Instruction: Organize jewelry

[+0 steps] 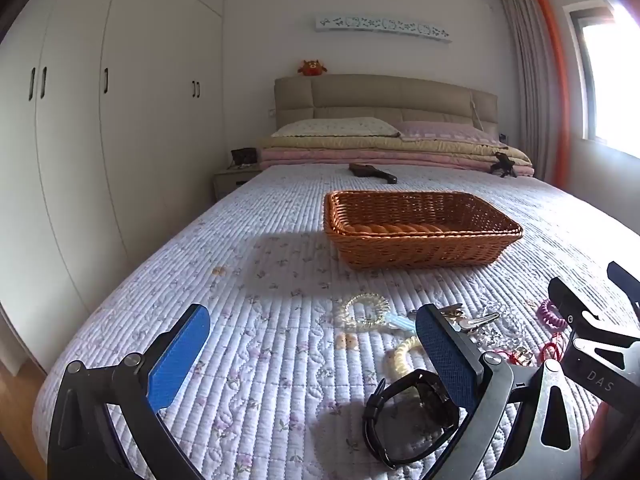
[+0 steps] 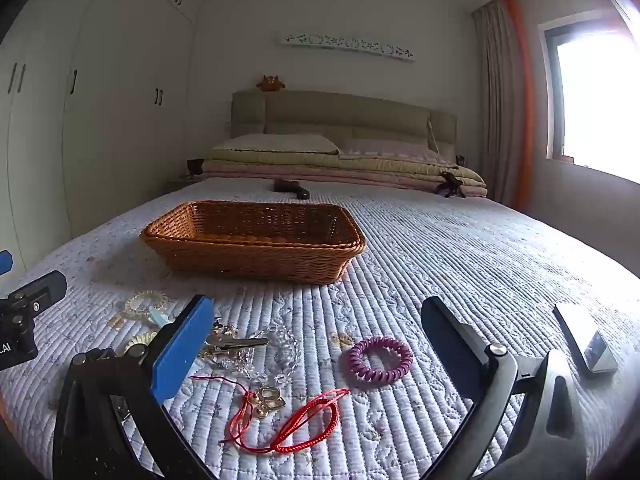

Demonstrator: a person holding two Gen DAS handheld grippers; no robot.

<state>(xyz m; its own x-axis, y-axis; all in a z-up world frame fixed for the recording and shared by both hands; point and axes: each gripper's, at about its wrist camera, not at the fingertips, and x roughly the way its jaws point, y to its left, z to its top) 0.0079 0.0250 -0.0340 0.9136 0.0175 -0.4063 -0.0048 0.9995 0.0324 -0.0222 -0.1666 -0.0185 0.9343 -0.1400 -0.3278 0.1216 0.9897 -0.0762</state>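
Observation:
A brown wicker basket (image 1: 424,236) (image 2: 256,245) stands in the middle of the quilted bed. Jewelry lies scattered in front of it: a clear spiral hair tie (image 1: 366,312), a cream one (image 1: 400,354), black sunglasses (image 1: 412,420), metal hair clips (image 2: 236,344), a crystal bead bracelet (image 2: 286,356), a purple coil tie (image 2: 380,360), a gold charm (image 2: 268,400) and a red cord bracelet (image 2: 296,428). My left gripper (image 1: 312,356) hovers open over the quilt, its right finger above the sunglasses. My right gripper (image 2: 318,348) hangs open above the bracelets, holding nothing.
Folded quilts and pillows (image 1: 384,144) are stacked at the headboard. A dark flat object (image 1: 372,172) and a small black stand (image 1: 504,164) lie beyond the basket. A silver phone-like device (image 2: 586,340) rests at the right. Wardrobes line the left; a window is on the right.

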